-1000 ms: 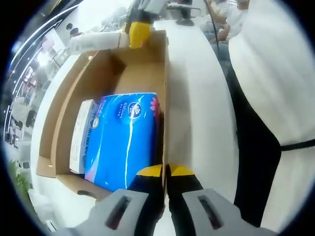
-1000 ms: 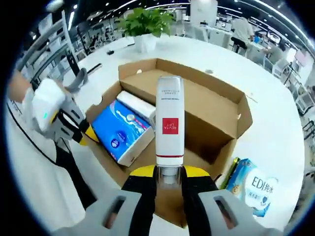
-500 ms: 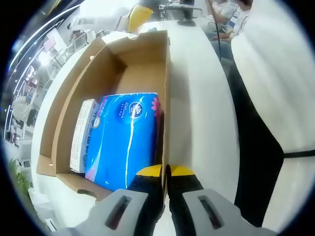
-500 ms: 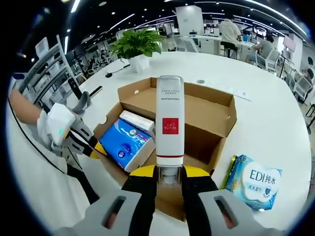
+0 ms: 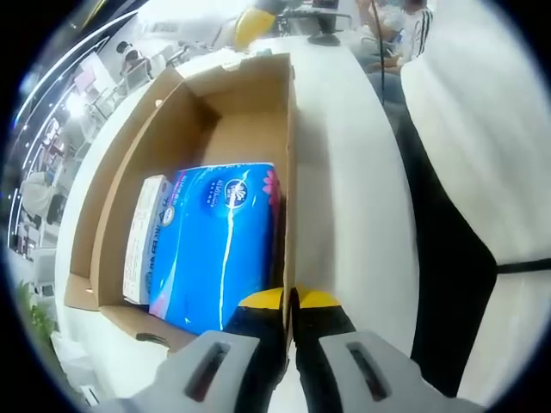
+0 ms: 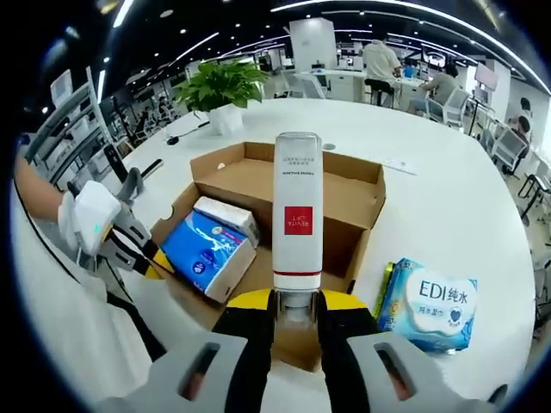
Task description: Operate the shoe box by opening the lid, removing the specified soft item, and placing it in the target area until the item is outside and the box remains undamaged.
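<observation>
The right gripper (image 6: 295, 303) has lifted the white tube (image 6: 297, 215) higher than it was a moment ago, so the cardboard box (image 6: 362, 185) now looks smaller and farther below it. The jaws are pinched tight on the tube's cap, and the tube stands straight up. The left gripper (image 5: 290, 300) has not moved. Its jaws are squeezed shut on the near side wall of the cardboard box (image 5: 290, 129).

The blue soft pack (image 5: 219, 241) lies inside the box, close to the wall that the left gripper holds. A small white carton (image 5: 145, 237) lies right beside the pack, on the side away from that wall.

The right gripper view shows the blue soft pack (image 6: 205, 255) and the small white carton (image 6: 225, 218) in the box, and the left gripper (image 6: 153, 261) at the box wall. It also shows a light blue packet marked EDI (image 6: 428, 305) lying on the white table (image 6: 448, 198) just outside the box, and a green plant (image 6: 219, 89) well beyond the box.
</observation>
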Available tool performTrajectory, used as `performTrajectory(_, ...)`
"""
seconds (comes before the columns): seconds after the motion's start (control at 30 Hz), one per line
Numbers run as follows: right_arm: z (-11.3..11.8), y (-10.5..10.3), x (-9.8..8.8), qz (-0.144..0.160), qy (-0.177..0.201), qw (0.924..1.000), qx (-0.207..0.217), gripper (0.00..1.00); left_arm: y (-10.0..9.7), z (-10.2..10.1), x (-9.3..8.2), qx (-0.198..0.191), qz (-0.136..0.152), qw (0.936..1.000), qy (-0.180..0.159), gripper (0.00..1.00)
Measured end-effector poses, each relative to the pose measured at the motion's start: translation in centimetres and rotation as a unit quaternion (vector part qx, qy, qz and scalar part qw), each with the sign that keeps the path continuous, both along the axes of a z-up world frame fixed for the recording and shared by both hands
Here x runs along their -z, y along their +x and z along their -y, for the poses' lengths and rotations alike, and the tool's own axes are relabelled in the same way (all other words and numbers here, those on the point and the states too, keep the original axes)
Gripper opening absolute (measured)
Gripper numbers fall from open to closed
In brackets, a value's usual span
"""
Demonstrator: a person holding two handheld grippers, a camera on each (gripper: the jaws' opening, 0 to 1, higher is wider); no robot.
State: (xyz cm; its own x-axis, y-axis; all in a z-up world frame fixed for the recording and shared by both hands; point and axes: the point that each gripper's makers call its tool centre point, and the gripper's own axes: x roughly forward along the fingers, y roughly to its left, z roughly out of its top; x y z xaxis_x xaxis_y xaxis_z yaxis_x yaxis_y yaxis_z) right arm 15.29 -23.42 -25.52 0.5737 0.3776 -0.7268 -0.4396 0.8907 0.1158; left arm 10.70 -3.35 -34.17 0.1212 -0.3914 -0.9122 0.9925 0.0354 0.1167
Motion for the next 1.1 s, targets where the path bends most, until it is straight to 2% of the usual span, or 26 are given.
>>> performTrajectory(0.13, 0.5, -0.3, 0.1, -0.002, -0.008, 1.0000, 0.006, 0.18, 0.0, 0.0, 0.0, 0.001, 0.001, 1.0000, -0.001, 0.02)
performTrajectory(0.2, 0.4, -0.5, 0.2, -0.012, 0.010, 0.9998, 0.013, 0.18, 0.0, 0.0, 0.0, 0.001, 0.000, 1.0000, -0.001, 0.02)
performTrajectory(0.3, 0.2, -0.1, -0.3, -0.006, 0.038, 0.9989, 0.028, 0.18, 0.0, 0.0, 0.0, 0.004, 0.001, 1.0000, -0.001, 0.02)
performTrajectory(0.63, 1.0, 0.2, -0.4, 0.011, 0.024, 0.9988, 0.042, 0.18, 0.1, 0.0, 0.0, 0.003, 0.002, 1.0000, -0.001, 0.02)
performTrajectory(0.73, 1.9, 0.4, -0.7, 0.021, 0.017, 0.9985, 0.049, 0.17, 0.2, 0.0, 0.0, 0.002, 0.003, 1.0000, -0.002, 0.02)
performTrajectory(0.8, 3.2, 1.0, -1.1, 0.032, 0.000, 0.9975, 0.063, 0.17, 0.2, 0.0, 0.0, 0.002, 0.003, 1.0000, -0.002, 0.02)
performTrajectory(0.9, 4.2, 1.5, -1.8, 0.036, 0.020, 0.9959, 0.080, 0.17, 0.2, 0.0, 0.0, 0.002, 0.002, 1.0000, -0.002, 0.02)
performTrajectory(1.1, 5.4, 1.6, -2.2, 0.046, 0.003, 0.9951, 0.087, 0.18, 0.2, 0.0, 0.0, 0.000, 0.004, 1.0000, -0.002, 0.02)
